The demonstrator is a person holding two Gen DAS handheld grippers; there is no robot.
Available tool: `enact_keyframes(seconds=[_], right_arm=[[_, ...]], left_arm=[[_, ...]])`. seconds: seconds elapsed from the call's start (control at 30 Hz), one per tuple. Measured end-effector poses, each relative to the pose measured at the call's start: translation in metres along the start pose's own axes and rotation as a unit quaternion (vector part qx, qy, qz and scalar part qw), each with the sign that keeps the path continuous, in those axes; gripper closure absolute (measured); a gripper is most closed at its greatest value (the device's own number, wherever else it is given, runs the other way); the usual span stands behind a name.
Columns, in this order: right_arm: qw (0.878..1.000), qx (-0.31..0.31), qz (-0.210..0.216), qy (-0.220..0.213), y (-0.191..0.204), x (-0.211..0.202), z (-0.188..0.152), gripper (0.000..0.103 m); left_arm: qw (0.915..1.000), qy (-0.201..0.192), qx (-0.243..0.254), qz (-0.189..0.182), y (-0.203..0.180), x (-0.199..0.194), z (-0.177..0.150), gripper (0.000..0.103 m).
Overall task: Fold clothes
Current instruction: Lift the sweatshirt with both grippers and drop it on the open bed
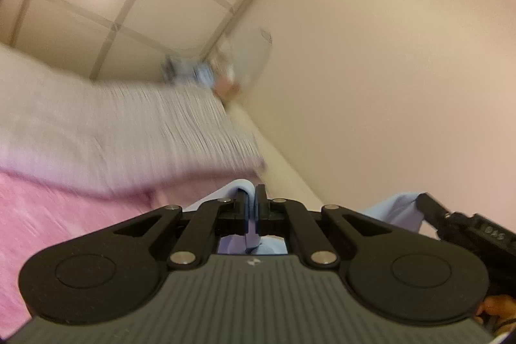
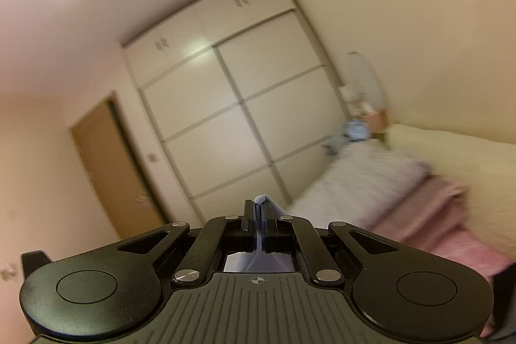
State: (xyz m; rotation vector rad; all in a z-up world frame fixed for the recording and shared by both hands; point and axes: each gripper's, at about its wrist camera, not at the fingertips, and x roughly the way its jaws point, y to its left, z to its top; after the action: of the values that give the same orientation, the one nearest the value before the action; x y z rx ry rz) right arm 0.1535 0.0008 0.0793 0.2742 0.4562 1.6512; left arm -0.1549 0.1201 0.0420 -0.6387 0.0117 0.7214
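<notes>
A light blue garment (image 1: 396, 210) is pinched in both grippers and held up in the air above the bed. My left gripper (image 1: 252, 194) is shut on a fold of it; blue cloth pokes out past the fingertips and shows below the jaws. The other gripper's black tip shows at the right edge of the left wrist view, with the cloth stretched toward it. My right gripper (image 2: 257, 208) is shut on another fold of the same blue garment (image 2: 262, 201). Most of the garment hangs out of sight below the cameras.
A bed with a pink blanket (image 1: 48, 215) and a grey-white cover (image 1: 113, 124) lies below and ahead. A white wardrobe (image 2: 232, 105) fills the far wall, a wooden door (image 2: 109, 163) to its left. More blue cloth (image 2: 354, 131) lies at the bed's far end. A hand (image 1: 496, 305) shows at the lower right.
</notes>
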Motion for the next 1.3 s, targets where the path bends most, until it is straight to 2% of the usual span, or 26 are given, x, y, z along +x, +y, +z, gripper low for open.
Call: enact_keyframes(seconds=[0.13,0.27,0.33,0.4,0.47,0.5,0.6,0.77,0.83,0.9,1.07,1.3], right_arm=[[0.998,0.009,0.060,-0.007,0.063,0.031,-0.003,0.102],[0.994,0.002,0.110,-0.004,0.133,0.066,-0.016,0.102],[0.993,-0.005,0.113,0.032,0.160,0.103,-0.029,0.102],[0.991,-0.022,0.078,0.108,0.184,0.140,-0.048,0.100],[0.975,-0.035,0.046,0.214,0.198,0.173,-0.074,0.085],[0.963,-0.041,0.031,0.263,0.203,0.185,-0.089,0.083],[0.940,-0.074,0.026,0.331,0.209,0.182,-0.132,0.079],[0.892,-0.155,0.008,0.424,0.216,0.160,-0.206,0.075],[0.880,-0.142,0.003,0.454,0.212,0.140,-0.226,0.075],[0.866,-0.127,-0.001,0.483,0.208,0.120,-0.245,0.075],[0.841,-0.121,-0.024,0.526,0.199,0.111,-0.267,0.075],[0.818,-0.127,-0.024,0.560,0.193,0.079,-0.295,0.075]], left_arm=[[0.9966,-0.061,0.037,0.042,0.019,-0.090,0.044,0.103],[0.9892,-0.092,0.059,0.098,0.042,-0.157,0.070,0.102],[0.9855,-0.065,0.068,0.141,0.062,-0.172,0.075,0.102],[0.9757,0.000,0.062,0.210,0.091,-0.168,0.067,0.101],[0.9560,0.074,0.053,0.279,0.123,-0.161,0.052,0.099],[0.9445,0.103,0.049,0.308,0.139,-0.161,0.038,0.100],[0.9175,0.153,0.043,0.365,0.169,-0.172,-0.008,0.099],[0.9006,0.215,-0.033,0.376,0.205,-0.207,-0.066,0.099],[0.8936,0.239,-0.045,0.377,0.207,-0.213,-0.086,0.099],[0.8901,0.254,-0.047,0.375,0.216,-0.223,-0.105,0.099],[0.8842,0.279,-0.043,0.372,0.206,-0.233,-0.136,0.097],[0.8772,0.295,-0.010,0.379,0.172,-0.244,-0.159,0.093]])
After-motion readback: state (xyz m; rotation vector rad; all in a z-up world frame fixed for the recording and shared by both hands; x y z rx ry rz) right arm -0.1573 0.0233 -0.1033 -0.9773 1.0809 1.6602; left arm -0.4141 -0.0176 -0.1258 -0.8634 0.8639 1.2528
